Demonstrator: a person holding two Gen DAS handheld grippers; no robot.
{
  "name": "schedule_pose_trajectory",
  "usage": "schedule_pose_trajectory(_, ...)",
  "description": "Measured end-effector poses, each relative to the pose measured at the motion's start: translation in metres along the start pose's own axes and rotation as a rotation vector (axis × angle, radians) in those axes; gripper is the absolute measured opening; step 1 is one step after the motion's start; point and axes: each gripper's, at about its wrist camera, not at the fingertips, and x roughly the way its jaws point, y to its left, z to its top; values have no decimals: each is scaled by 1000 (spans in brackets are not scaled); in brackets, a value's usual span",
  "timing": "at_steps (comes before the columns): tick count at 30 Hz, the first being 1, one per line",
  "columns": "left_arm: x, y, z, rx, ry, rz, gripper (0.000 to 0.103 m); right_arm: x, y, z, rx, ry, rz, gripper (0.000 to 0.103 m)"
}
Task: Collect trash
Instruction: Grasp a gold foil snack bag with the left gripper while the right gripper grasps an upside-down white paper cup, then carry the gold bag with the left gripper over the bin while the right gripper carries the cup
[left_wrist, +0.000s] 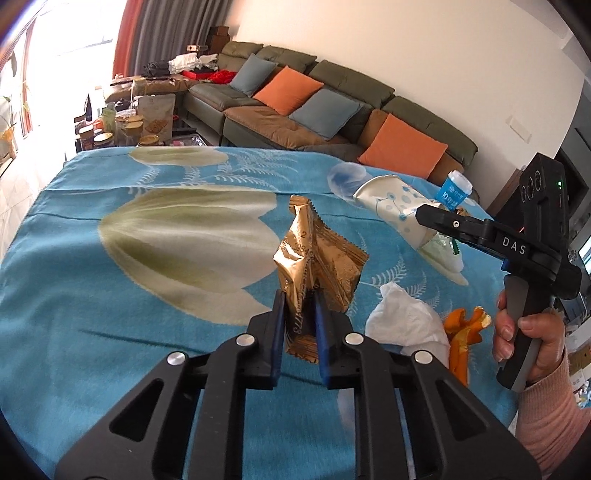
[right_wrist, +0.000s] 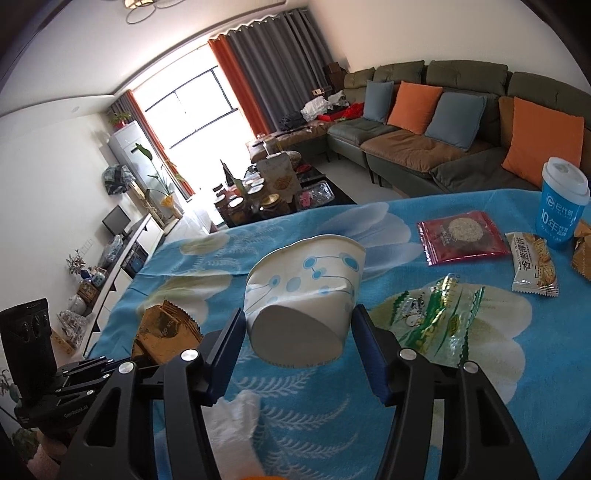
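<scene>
Left gripper (left_wrist: 300, 317): its blue-padded fingers are clamped on the lower end of a crumpled gold wrapper (left_wrist: 317, 266). The wrapper stands up from the jaws, long axis running away from the camera and upward, its serrated end uppermost and its printed strip passing down between the pads. It is held above the blue floral tablecloth (left_wrist: 110, 332).

Right gripper (right_wrist: 297, 339): its jaws stand apart on either side of a dented white paper cup (right_wrist: 306, 291) with blue dot-and-line print. The pads flank the cup's base; whether they press on it cannot be told. The cup lies tilted, its flat base toward the camera and its open rim pointing away toward the far table edge. In the left wrist view the same cup (left_wrist: 391, 214) reaches from the right gripper's tips up and to the left.

Hand pose: a hand (left_wrist: 532, 339) in a pink sleeve (left_wrist: 550, 417) wraps the right gripper's handle, the tool angled downward over the table.

Surroundings on the cloth: a white tissue (left_wrist: 406, 317) just beside orange peel (left_wrist: 465, 328); a green-and-clear wrapper (right_wrist: 439, 317) right of the cup; farther off, a red cracker packet (right_wrist: 461, 236), a white biscuit packet (right_wrist: 532, 262) and an upright blue lidded cup (right_wrist: 563, 206). A green sofa (right_wrist: 443, 140) lies beyond.
</scene>
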Motion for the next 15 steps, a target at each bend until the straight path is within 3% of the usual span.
schedule_pose_trajectory(15, -92, 26, -36, -69, -113, 34, 15, -22, 58, -18, -67, -25, 149, 57)
